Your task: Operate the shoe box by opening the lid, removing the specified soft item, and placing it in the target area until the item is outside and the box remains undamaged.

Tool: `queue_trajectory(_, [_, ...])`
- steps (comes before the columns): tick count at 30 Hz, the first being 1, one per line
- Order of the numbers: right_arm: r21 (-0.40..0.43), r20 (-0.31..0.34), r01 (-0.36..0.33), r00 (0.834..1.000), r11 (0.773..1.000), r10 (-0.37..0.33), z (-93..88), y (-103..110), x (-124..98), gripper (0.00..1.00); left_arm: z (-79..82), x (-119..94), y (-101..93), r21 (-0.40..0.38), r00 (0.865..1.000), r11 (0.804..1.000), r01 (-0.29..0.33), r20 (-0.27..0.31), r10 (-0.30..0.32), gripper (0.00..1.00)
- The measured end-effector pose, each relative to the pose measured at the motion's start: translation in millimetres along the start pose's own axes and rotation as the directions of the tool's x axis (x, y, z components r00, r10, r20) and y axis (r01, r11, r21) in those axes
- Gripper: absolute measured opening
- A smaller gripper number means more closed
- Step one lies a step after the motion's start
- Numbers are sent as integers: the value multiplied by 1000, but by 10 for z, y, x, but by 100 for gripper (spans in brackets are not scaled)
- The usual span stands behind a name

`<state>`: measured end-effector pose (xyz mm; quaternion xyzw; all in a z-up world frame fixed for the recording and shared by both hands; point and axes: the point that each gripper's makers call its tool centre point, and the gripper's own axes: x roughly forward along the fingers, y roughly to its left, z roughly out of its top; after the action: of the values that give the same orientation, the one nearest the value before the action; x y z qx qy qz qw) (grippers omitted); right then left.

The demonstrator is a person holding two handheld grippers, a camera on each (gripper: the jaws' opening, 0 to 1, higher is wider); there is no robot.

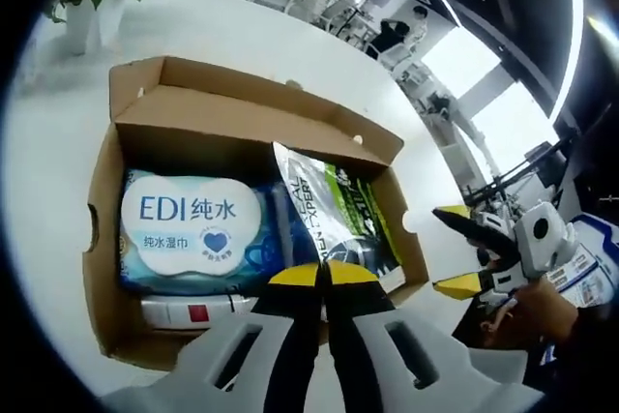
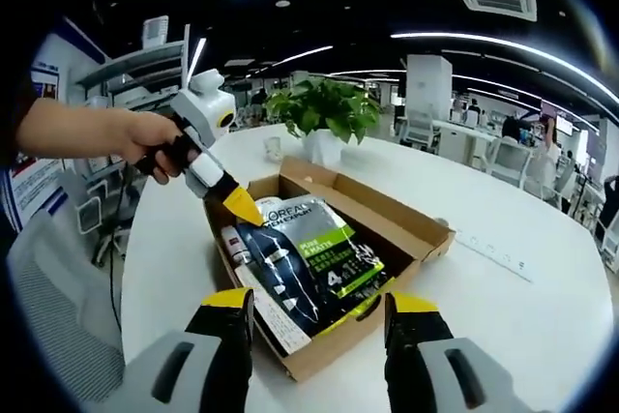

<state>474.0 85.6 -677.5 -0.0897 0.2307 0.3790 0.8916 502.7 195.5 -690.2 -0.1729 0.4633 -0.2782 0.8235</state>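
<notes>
cardboard shoe box point(image 2: 406, 239) open | left claw point(image 1: 323, 273) pinches pouch point(image 2: 305, 263) upright | right claw point(image 2: 319, 309) agape, empty

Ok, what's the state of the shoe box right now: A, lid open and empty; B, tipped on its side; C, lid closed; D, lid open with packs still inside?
D: the box sits upright with its lid folded back, and the wipes and dark pouch lie inside.

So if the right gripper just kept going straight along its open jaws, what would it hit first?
Most likely the dark pouch lying tilted in the open shoe box: it sits squarely between the right gripper jaws' tips. The left gripper is already at its far end. Depth is uncertain.
</notes>
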Motion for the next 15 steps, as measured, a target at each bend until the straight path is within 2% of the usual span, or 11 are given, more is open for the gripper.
queue_trajectory(6, [-45,-17,-22,1000,999,21,4,120,104,52,61,-50,-47,-5,1000,1000,9,18,-9,0])
queue_trajectory(15, [-96,-40,-7,999,995,3,-17,153,296,46,168,-126,-129,-7,999,1000,24,41,-24,0])
